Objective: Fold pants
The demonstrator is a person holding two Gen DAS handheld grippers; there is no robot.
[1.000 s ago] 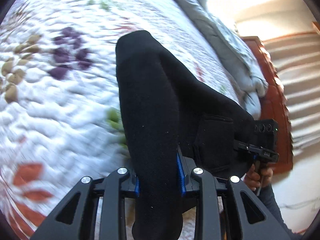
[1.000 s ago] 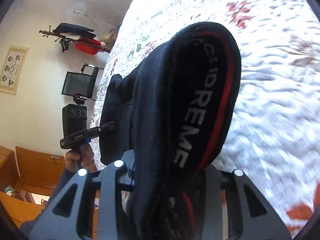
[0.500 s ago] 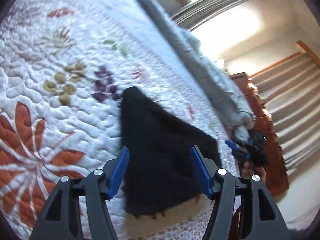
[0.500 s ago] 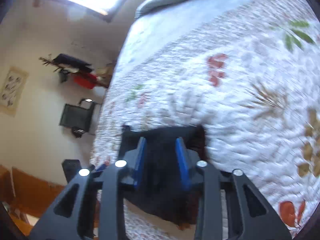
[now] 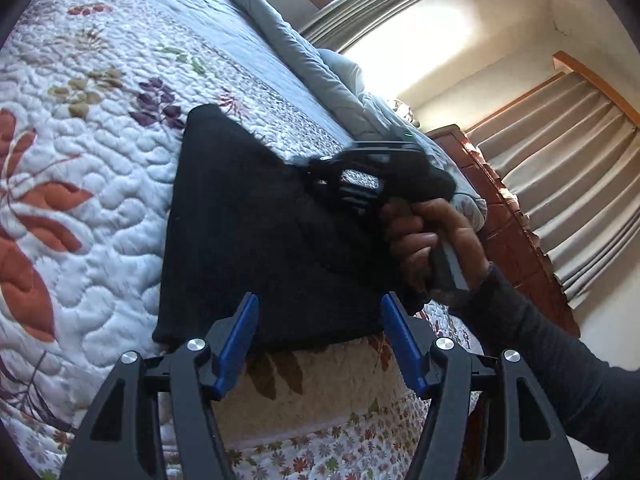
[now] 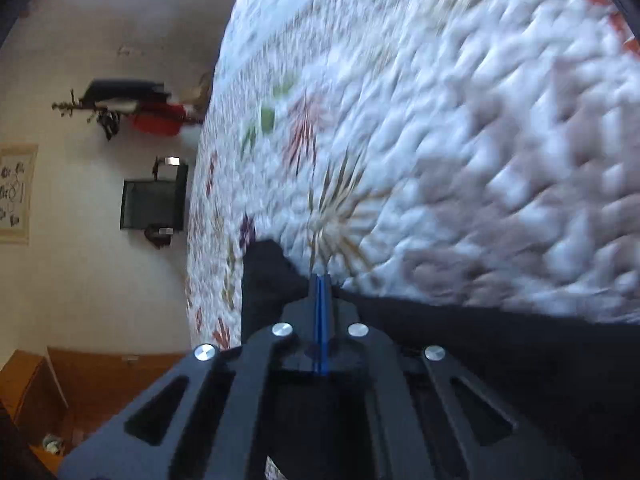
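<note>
The black pants (image 5: pixel 248 232) lie folded into a flat bundle on the quilted bed. My left gripper (image 5: pixel 320 320) is open and empty, its blue pads just above the bundle's near edge. My right gripper (image 5: pixel 320 168) shows in the left wrist view, held by a hand, lying low over the bundle's far right side. In the right wrist view my right gripper (image 6: pixel 322 280) is shut, its blue pads pressed together, with nothing seen between them. It rests over the black pants (image 6: pixel 480 344).
The white floral quilt (image 5: pixel 80 184) covers the bed. A grey duvet (image 5: pixel 320 76) is bunched along the far side, by a wooden headboard (image 5: pixel 512 216) and curtains. A black chair (image 6: pixel 154 204) and wall rack stand beyond the bed.
Both grippers let go of the pants, which now lie flat on the bed. The left gripper opened and drew back. The right gripper closed empty and dropped low over the bundle.
</note>
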